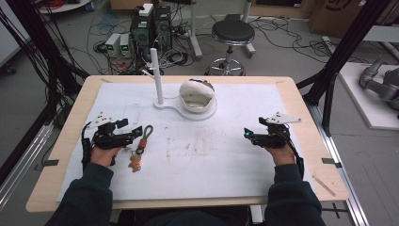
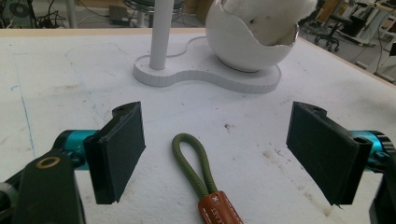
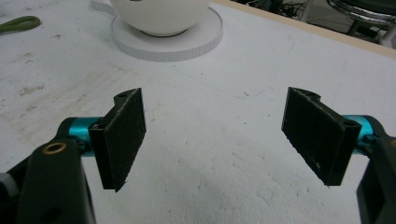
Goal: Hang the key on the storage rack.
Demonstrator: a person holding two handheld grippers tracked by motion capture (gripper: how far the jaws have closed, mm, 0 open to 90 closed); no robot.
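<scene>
Both grippers rest low on the mat, left gripper [image 1: 134, 132] and right gripper [image 1: 248, 134] spread wide. My left gripper view shows the green cord loop [image 2: 195, 163] lying between its jaws, bottom centre.

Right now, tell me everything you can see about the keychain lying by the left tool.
The keychain lies flat on the white table cover, just beside the left tool. It has an olive-green cord loop, which looks like woven rope, running into a brown leather-looking tab with pale stitching and stamped letters. In the high view a small tan charm sits at the near end. In the left gripper view the loop lies between the open jaws, touching neither; only the cover touches it.
</scene>
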